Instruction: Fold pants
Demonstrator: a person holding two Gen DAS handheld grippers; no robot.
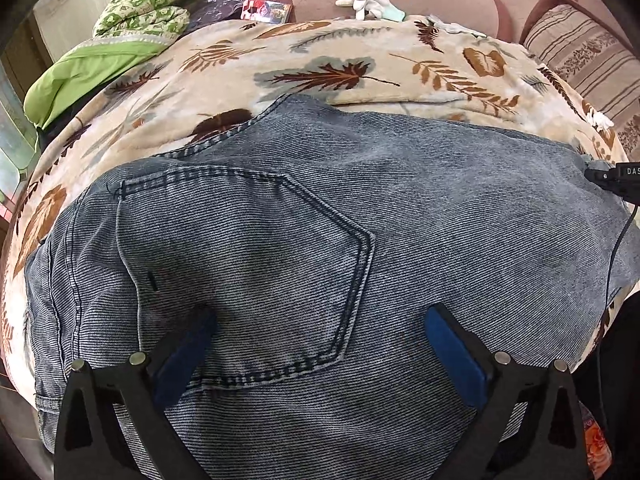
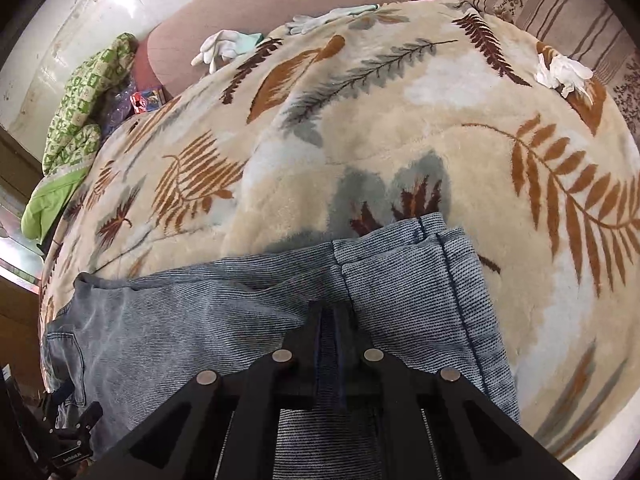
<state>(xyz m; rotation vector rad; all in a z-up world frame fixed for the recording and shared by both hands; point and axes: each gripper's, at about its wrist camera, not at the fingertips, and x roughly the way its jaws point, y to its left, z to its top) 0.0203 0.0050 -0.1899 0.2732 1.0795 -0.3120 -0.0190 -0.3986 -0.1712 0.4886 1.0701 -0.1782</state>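
Observation:
Grey-blue denim pants (image 1: 360, 208) lie on a leaf-patterned blanket (image 1: 320, 52), back pocket (image 1: 248, 248) up. My left gripper (image 1: 320, 320) is open, its blue-padded fingers (image 1: 452, 352) spread and resting on the seat of the pants around the pocket. In the right wrist view the pants (image 2: 180, 312) stretch to the left and the leg ends are folded at the right. My right gripper (image 2: 330, 316) is shut on a pinched fold of the denim near the leg ends. The right gripper also shows in the left wrist view (image 1: 612, 178) at the far right edge of the pants.
White gloves (image 1: 372, 4) lie at the blanket's far edge and another glove (image 2: 560, 72) at the right. A green patterned quilt (image 1: 140, 20) is piled at the back left. A striped cushion (image 1: 592, 60) sits at the back right. A small colourful packet (image 1: 266, 10) lies near the quilt.

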